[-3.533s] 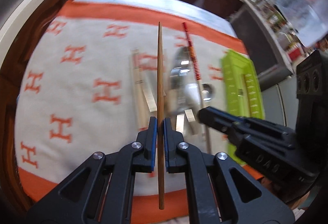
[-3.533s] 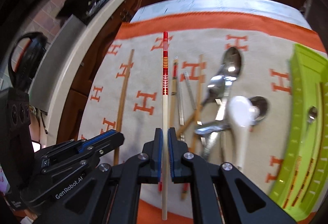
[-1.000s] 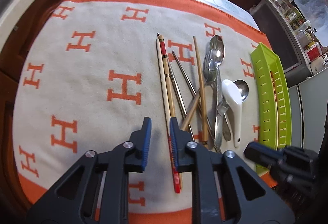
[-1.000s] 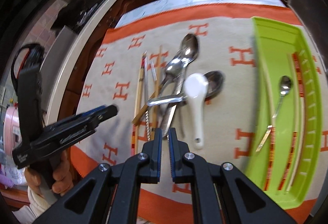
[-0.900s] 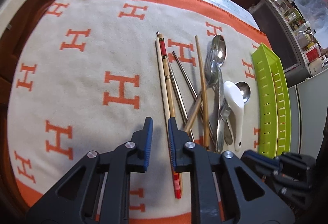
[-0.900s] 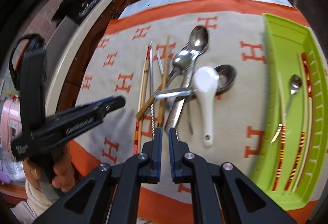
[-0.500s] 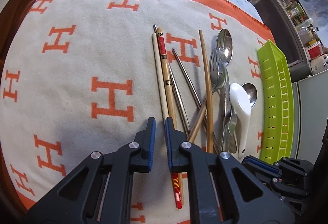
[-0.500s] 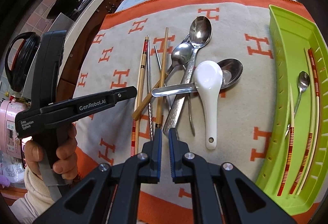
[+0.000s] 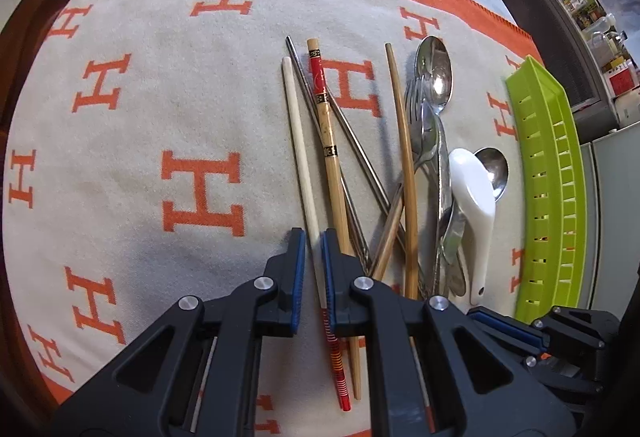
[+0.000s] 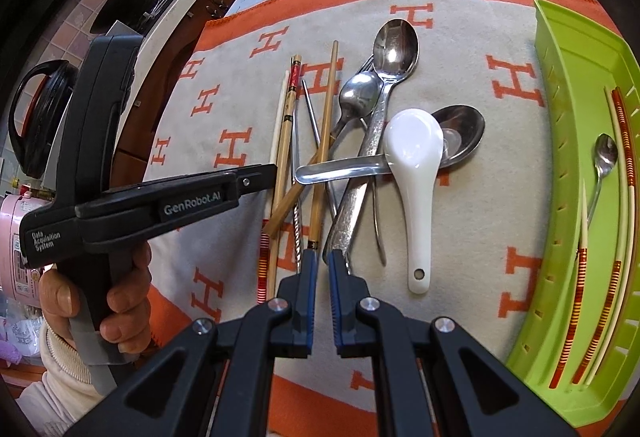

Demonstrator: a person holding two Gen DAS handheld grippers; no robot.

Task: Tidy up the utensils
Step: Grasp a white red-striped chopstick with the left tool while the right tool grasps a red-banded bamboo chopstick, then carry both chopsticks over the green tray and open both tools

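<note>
Loose utensils lie in a pile on an orange-and-cream cloth. A white chopstick with a red-striped end (image 9: 298, 141) runs between the pads of my left gripper (image 9: 313, 237), which is shut on it low over the cloth. Right of it are a bamboo chopstick with a red top (image 9: 326, 125), metal chopsticks (image 9: 352, 141), wooden chopsticks (image 9: 402, 125), steel spoons (image 9: 434, 73) and a white ceramic spoon (image 10: 416, 157). My right gripper (image 10: 323, 257) hovers shut and empty near the pile's front end. The left gripper (image 10: 272, 171) shows in the right wrist view, held by a hand.
A lime green tray (image 10: 568, 197) stands at the cloth's right edge. It holds a small spoon (image 10: 604, 157) and red-striped chopsticks (image 10: 624, 197). Dark cabinets and a counter edge lie beyond the cloth. Bare cloth spreads to the left of the pile.
My left gripper has come down toward the cloth and its jaws have narrowed around the white chopstick. The right gripper, which held a chopstick earlier, is empty and has stayed nearly still.
</note>
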